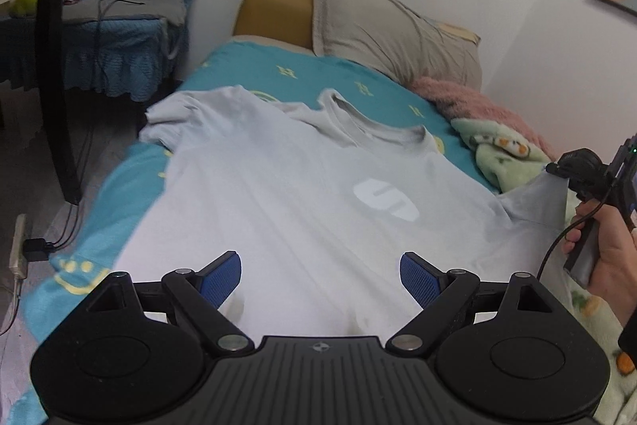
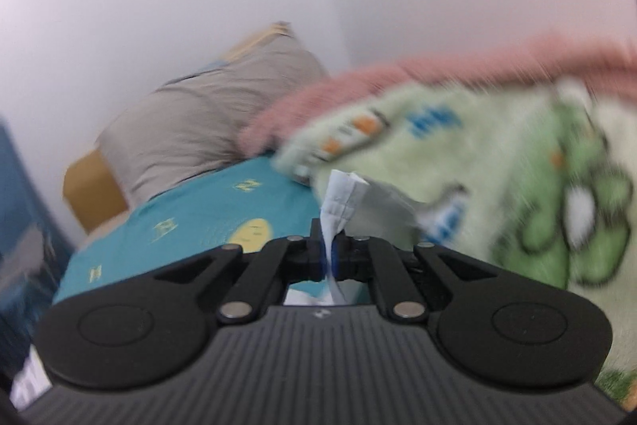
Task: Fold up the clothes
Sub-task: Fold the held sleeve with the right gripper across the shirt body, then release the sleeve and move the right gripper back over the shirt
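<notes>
While your right tongs point(image 2: 329, 257) pinch only a thin bunch of the T-shirt's sleeve point(image 2: 344, 198), the hold is the weak point: the pads are closed tight on a narrow fold of cloth, and a quick pull across could let it slide out, or drag the whole shirt askew on the bed. From the left wrist view you can see that sleeve point(image 1: 533, 202) lifted into a peak at the right tongs point(image 1: 555, 169), with your hand point(image 1: 605, 253) on the handle and a cable hanging beside it that could catch the cloth.

Your left tongs point(image 1: 320, 275) stand wide open over the lower part of the T-shirt point(image 1: 278, 194), gripping nothing, so nothing pins the body if the sleeve tugs it. The shirt lies flat, chest up, along the teal bedsheet point(image 1: 247, 66), its far sleeve bunched at the bed's edge, where it may slip off. The green blanket point(image 2: 497, 162) and pink blanket point(image 2: 398, 74) crowd the right side, and the lifted sleeve could snag or land on them.

As for writing: the shirt's chest carries a white oval logo point(image 1: 385, 199), with an S-like shape I judge, not clearly readable. The sheet shows yellow letter-like marks point(image 1: 287, 70) and smiley faces point(image 2: 253, 234).
</notes>
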The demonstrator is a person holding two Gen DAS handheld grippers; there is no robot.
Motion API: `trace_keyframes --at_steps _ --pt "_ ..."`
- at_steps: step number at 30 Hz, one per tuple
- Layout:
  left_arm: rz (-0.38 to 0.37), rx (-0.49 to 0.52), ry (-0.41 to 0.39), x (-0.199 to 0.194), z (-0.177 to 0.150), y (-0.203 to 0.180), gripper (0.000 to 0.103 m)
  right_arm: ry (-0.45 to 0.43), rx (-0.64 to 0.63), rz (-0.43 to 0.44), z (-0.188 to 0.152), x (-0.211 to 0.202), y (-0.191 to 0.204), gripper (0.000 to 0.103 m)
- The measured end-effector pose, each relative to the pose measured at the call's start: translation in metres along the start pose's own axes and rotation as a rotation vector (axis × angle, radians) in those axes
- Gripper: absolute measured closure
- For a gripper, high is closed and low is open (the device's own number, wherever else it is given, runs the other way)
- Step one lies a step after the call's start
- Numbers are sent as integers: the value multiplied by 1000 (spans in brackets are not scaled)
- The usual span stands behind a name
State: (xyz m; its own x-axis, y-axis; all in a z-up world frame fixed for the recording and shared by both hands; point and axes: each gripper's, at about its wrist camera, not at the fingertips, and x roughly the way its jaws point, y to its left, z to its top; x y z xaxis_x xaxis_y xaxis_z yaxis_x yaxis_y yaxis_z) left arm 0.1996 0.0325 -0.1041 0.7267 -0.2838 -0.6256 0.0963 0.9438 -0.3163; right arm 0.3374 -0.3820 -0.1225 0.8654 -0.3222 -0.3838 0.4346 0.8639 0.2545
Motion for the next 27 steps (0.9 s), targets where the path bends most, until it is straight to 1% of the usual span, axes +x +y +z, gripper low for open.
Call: trace_keyframes --at_steps 1,3,6,9,12,14,15,17,19,20,21,23,25,27 --pt "5 -17 -7 -3 3 6 14 -10 -59 6 0 -6 20 97" --pt "17 -55 -25 -10 8 20 14 -11 -174 42 -15 -10 65 97" --pt "31 -101 -31 -15 12 39 14 -10 -349 97 -39 -16 133 97" --pt "52 -128 -25 -14 14 54 14 46 -539 156 -94 -9 191 97" --pt "65 -143 -9 -6 14 66 14 122 -667 201 -146 2 228 97" --pt "71 -145 4 1 13 69 15 165 -713 220 -167 10 240 96" --pt "74 -146 10 4 12 70 15 183 -716 220 -172 13 242 95" --pt "80 -147 23 11 11 73 15 213 -683 220 -169 19 240 94" --pt "74 -146 39 18 10 72 15 264 -633 241 -158 22 234 92" --pt "69 -141 45 20 10 71 15 287 -609 255 -151 20 231 72" --pt "65 -137 51 22 9 69 15 281 -582 271 -146 10 226 46" --pt "63 -115 50 24 8 63 15 267 -528 302 -134 -10 215 25" --pt "69 -87 40 21 7 58 15 250 -466 324 -116 -38 198 24" --pt "77 -64 29 16 6 53 15 260 -379 336 -99 -70 176 24"
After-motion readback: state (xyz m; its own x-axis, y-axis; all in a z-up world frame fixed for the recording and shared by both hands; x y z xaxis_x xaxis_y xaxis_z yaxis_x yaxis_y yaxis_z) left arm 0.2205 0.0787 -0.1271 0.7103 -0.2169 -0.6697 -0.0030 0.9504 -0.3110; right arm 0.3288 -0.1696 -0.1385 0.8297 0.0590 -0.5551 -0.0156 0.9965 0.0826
